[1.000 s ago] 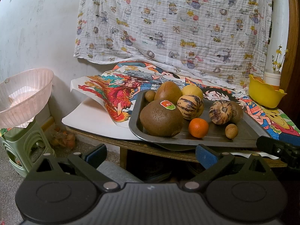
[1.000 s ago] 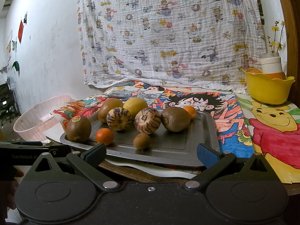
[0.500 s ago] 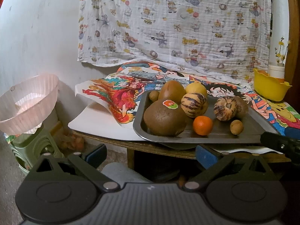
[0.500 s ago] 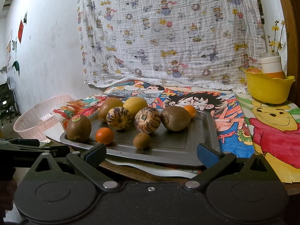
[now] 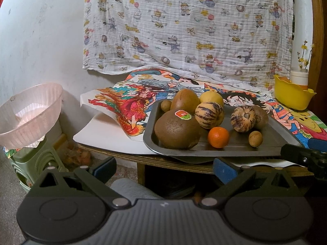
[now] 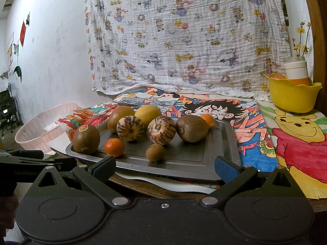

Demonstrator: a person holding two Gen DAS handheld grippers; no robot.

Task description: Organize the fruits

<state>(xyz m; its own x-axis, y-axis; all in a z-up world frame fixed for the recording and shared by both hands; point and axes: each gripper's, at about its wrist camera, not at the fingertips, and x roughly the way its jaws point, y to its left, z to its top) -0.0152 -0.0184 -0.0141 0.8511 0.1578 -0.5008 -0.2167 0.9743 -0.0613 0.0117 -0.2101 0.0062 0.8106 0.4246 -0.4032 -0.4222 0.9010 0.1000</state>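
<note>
A grey metal tray (image 5: 235, 151) (image 6: 229, 143) sits at the table's front edge with several fruits on it. A big brown fruit with a sticker (image 5: 176, 131) (image 6: 86, 136) lies at its front left. A small orange (image 5: 218, 137) (image 6: 114, 147), two striped melons (image 5: 208, 114) (image 6: 161, 130), a yellow fruit (image 6: 148, 113) and small brown fruits (image 6: 155, 152) lie around. My left gripper (image 5: 163, 168) is open and empty, below and in front of the tray. My right gripper (image 6: 165, 165) is open and empty at the tray's front edge.
A pink mesh basket (image 5: 30, 116) (image 6: 40, 128) stands on a green stool (image 5: 26, 163) left of the table. A yellow bowl (image 5: 292, 97) (image 6: 292, 96) holding an orange fruit stands at the back right. Cartoon posters cover the table; a patterned cloth hangs behind.
The left gripper has drawn back and shifted slightly left, so the tray looks a little smaller and further right. The right gripper has hardly moved.
</note>
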